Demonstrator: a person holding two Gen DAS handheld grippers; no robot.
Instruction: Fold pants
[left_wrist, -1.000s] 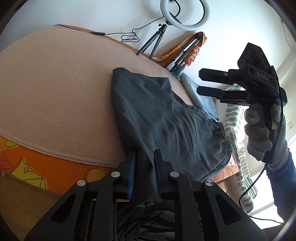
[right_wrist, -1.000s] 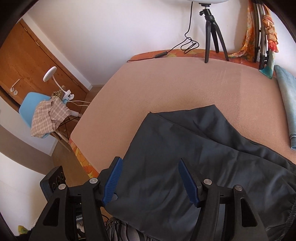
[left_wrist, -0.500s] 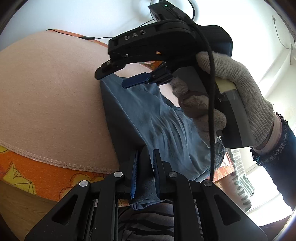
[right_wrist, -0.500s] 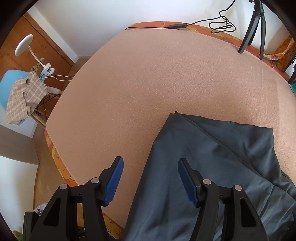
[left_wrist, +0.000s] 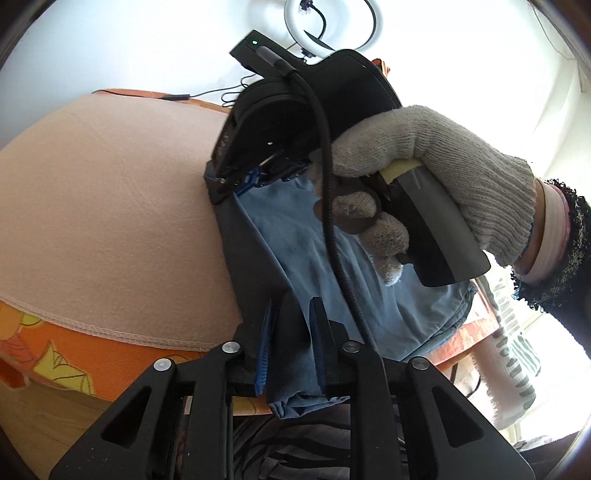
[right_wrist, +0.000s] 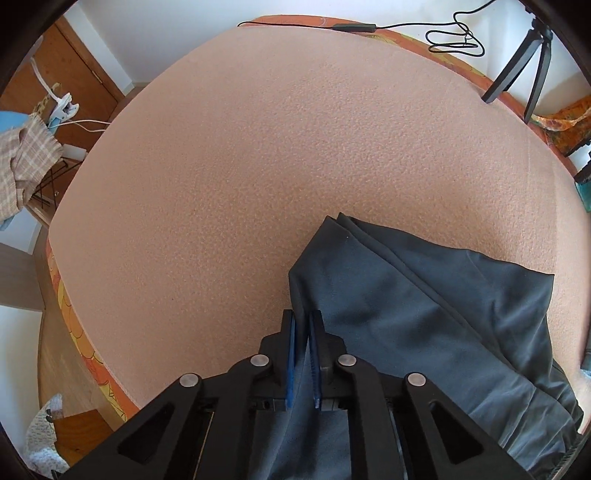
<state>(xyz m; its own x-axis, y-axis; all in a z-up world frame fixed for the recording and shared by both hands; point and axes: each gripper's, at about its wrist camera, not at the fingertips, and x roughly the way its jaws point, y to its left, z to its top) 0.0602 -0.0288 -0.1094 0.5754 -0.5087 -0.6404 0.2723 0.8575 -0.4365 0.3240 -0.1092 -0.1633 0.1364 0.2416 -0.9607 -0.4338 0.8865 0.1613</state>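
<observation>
Dark grey-blue pants (right_wrist: 424, 310) lie on the peach bed cover (right_wrist: 258, 147), also in the left wrist view (left_wrist: 306, 251). My left gripper (left_wrist: 291, 317) is shut on the pants' near edge that hangs over the bed's front. My right gripper (right_wrist: 303, 328) is shut on the pants' left edge, further in on the bed. In the left wrist view the right gripper (left_wrist: 236, 181) is held by a gloved hand (left_wrist: 424, 158) and pinches the fabric's far corner.
A tripod (right_wrist: 521, 62) and a black cable (right_wrist: 443, 33) sit at the bed's far edge. A ring light (left_wrist: 332, 22) stands behind. A chair with a checked cloth (right_wrist: 26, 155) is at the left. The orange patterned bed side (left_wrist: 74, 354) drops to the wooden floor.
My right gripper has moved left and down over the pants and closed on their left edge; it was open before. My left gripper keeps its hold on the near edge.
</observation>
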